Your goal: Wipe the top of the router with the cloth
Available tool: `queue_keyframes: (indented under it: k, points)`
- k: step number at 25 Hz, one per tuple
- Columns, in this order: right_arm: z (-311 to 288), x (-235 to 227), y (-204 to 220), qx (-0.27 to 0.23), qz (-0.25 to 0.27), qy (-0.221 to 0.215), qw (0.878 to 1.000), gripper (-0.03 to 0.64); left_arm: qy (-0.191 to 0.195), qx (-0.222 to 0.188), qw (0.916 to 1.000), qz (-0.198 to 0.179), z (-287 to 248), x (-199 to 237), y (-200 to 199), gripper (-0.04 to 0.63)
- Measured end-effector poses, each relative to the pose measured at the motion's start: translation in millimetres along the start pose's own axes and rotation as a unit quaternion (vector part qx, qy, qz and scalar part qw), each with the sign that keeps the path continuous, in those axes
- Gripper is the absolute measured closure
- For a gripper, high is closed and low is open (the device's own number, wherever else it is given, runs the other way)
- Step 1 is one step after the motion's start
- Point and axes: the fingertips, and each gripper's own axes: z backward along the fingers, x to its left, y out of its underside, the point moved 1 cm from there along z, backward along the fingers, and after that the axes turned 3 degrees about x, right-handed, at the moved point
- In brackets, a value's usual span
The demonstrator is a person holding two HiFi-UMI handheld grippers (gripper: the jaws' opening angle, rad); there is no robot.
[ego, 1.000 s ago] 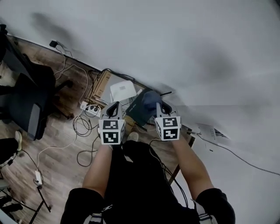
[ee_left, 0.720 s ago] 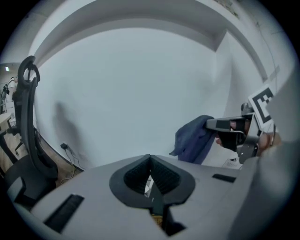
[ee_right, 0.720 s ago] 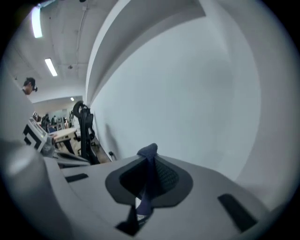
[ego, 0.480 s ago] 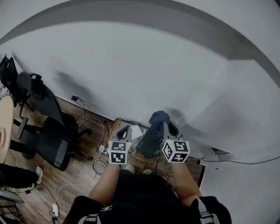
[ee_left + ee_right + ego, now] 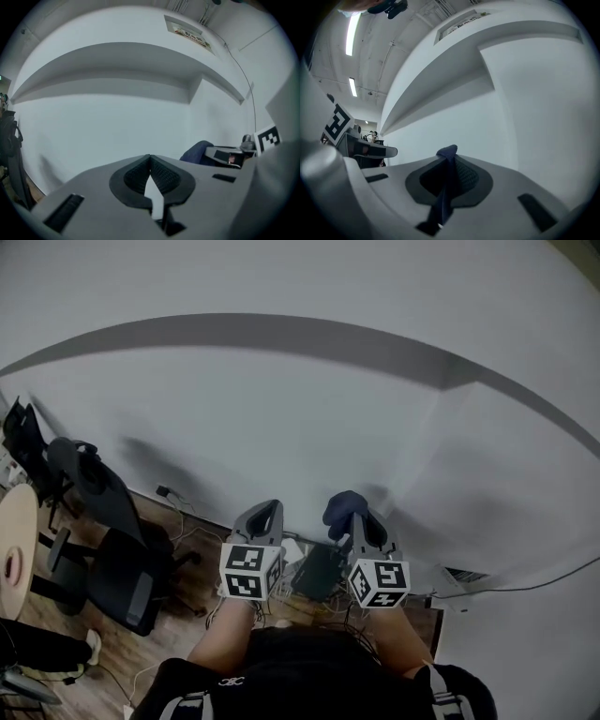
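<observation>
Both grippers are held up side by side in front of a white wall. My right gripper (image 5: 362, 514) is shut on a dark blue cloth (image 5: 342, 506), which bunches out past its tips. The right gripper view shows the cloth (image 5: 447, 151) pinched between the closed jaws (image 5: 449, 164). My left gripper (image 5: 266, 512) is shut with nothing in it; its pads (image 5: 161, 174) meet at the tip. A white box-like device (image 5: 293, 548), probably the router, shows partly on the floor between the grippers, far below them. From the left gripper view the cloth (image 5: 198, 150) shows at the right.
A black office chair (image 5: 117, 559) stands on the wooden floor at the left, next to a round pale table (image 5: 17, 545). Cables and a dark box (image 5: 317, 572) lie on the floor by the wall. A white vent plate (image 5: 459, 576) sits at the right.
The head view has tilted up from the floor to the wall. Both grippers have risen away from the router, the right one still holding the cloth.
</observation>
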Motion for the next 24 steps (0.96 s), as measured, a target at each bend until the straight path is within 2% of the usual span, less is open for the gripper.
queue_keyframes:
  k: [6, 14, 24]
  points:
    - [1.9, -12.5, -4.6, -0.005, -0.023, 0.012, 1.0, 0.612, 0.026, -0.003, 0.9996, -0.011, -6.4, -15.0, -8.8, 0.595]
    - [0.4, -13.5, -9.9, -0.007, -0.028, 0.015, 0.999, 0.612, 0.034, -0.01, 0.9992, -0.019, -9.8, -16.3, -18.6, 0.594]
    - [-1.5, -14.8, -6.7, -0.015, -0.026, 0.02, 0.999, 0.612, 0.044, -0.005, 0.9986, -0.029, -16.6, -18.6, -11.8, 0.594]
